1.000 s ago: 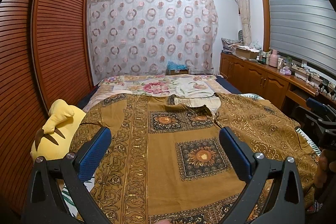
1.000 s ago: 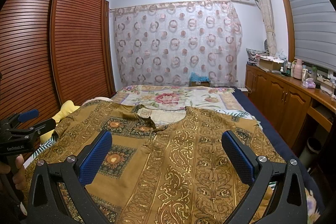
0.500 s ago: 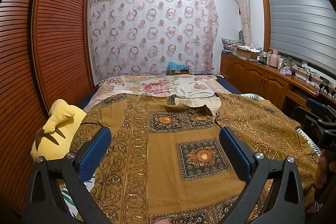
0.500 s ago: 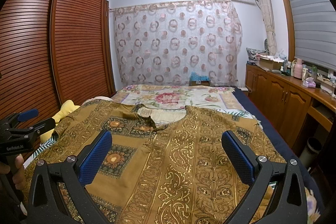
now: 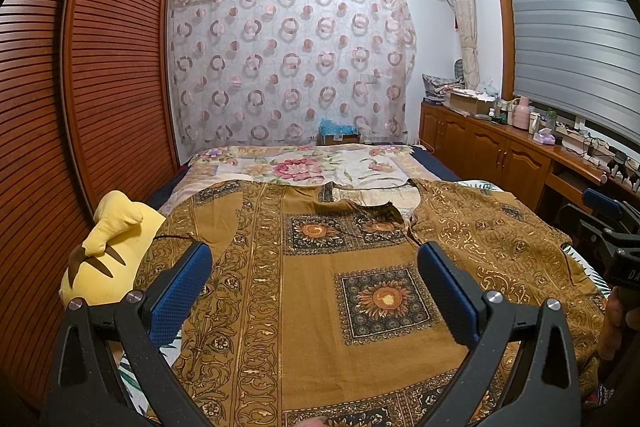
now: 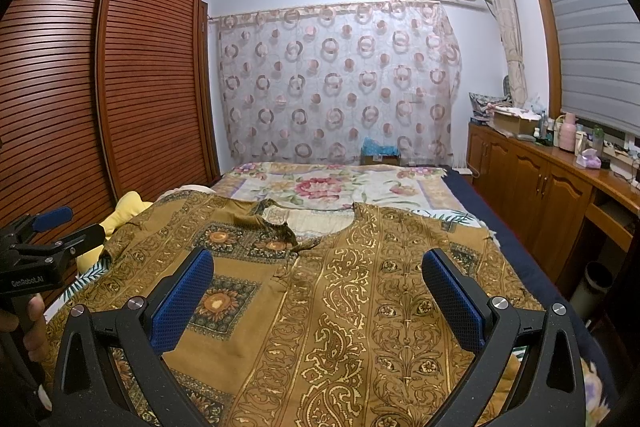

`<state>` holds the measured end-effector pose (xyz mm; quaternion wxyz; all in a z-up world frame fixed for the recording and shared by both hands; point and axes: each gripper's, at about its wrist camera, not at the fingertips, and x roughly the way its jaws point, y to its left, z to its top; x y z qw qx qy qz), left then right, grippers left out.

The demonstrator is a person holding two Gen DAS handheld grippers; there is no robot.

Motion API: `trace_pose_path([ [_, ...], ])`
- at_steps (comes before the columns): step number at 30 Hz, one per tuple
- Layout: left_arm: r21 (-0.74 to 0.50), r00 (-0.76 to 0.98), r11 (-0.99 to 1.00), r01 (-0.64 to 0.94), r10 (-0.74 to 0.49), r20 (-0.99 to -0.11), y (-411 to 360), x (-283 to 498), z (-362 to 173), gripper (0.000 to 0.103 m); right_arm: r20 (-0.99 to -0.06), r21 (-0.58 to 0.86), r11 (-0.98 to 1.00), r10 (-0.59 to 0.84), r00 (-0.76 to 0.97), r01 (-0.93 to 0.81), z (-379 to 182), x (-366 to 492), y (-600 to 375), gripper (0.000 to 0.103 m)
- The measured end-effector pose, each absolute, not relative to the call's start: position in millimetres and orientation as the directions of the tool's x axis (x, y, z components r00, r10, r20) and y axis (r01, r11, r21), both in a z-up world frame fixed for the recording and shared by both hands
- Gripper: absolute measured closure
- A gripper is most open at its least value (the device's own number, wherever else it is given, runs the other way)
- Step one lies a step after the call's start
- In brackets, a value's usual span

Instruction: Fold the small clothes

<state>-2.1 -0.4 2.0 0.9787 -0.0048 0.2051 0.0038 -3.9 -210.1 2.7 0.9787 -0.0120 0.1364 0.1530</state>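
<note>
A mustard-brown garment printed with gold scrollwork and dark sunflower squares [image 5: 320, 307] lies spread flat across the bed [image 5: 304, 167], its neckline on the far side from both tools. The left gripper [image 5: 312, 291] hovers above the cloth with its jaws wide apart and nothing between them; the blue pads [image 5: 180, 291] frame the plain brown panel and one sunflower square, without touching the fabric as far as can be seen. The right gripper [image 6: 316, 295] likewise hangs over the garment [image 6: 340, 307], jaws apart and empty, with the gold-patterned half of the cloth ahead of and between them. Left of the left jaws, at the garment's edge, a yellow plush toy with brown stripes [image 5: 108, 255] rests on the bed. Beyond the neckline, ahead of both jaws, a floral cream bedspread [image 6: 332, 183] covers the bed. Each gripper shows at the edge of the other's view, held by a hand [image 6: 32, 323].
</note>
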Motion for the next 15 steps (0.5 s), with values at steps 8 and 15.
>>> trace_pose_path([
  [8, -0.009, 0.916, 1.000, -0.010, 0.005, -0.401, -0.3, -1.9, 1.9, 0.000, -0.271, 0.018, 0.953, 0.296, 0.916, -0.303, 2.8, -4.0, -210.0, 0.000],
  [15, -0.009, 0.915, 1.000, -0.010, 0.005, -0.404, -1.6, -2.7, 7.0, 0.000, -0.271, 0.018, 0.953, 0.297, 0.916, -0.303, 2.2, -3.9, -209.7, 0.000],
])
